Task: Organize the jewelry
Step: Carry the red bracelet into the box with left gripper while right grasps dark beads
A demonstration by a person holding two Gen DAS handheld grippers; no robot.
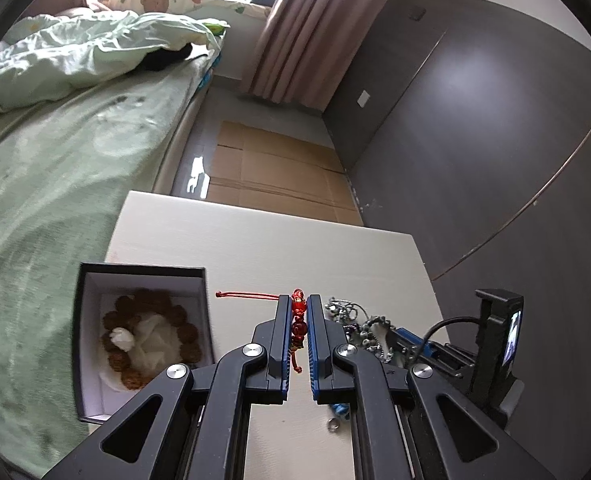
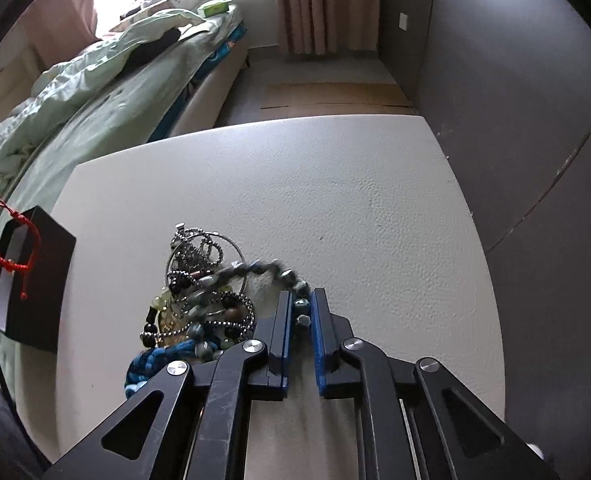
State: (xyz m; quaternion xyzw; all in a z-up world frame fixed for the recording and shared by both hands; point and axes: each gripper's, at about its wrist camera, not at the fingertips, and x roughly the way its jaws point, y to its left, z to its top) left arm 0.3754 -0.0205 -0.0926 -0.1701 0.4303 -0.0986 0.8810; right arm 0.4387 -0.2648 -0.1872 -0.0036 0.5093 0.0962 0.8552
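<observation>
The left gripper point(image 1: 298, 300) has its jaws drawn close around a red beaded bracelet point(image 1: 298, 312), whose red cord trails out toward the black box point(image 1: 143, 268). Just left of that gripper the box stands open on the white table point(image 1: 255, 248), with a brown bead bracelet point(image 1: 151, 336) coiled inside on white tissue; only the left wrist view looks into it. The right gripper point(image 2: 300, 300) pinches a grey-green bead strand point(image 2: 255, 270) between nearly closed jaws. The strand arcs back to the jewelry pile point(image 2: 199, 300), which lies just right of the box. From the right wrist camera the box shows only its dark outer wall point(image 2: 35, 280), with the red bracelet point(image 2: 11, 248) hanging in front of it. Beyond the table lie flattened cardboard point(image 1: 271, 168) and a green-covered bed point(image 1: 55, 152).
</observation>
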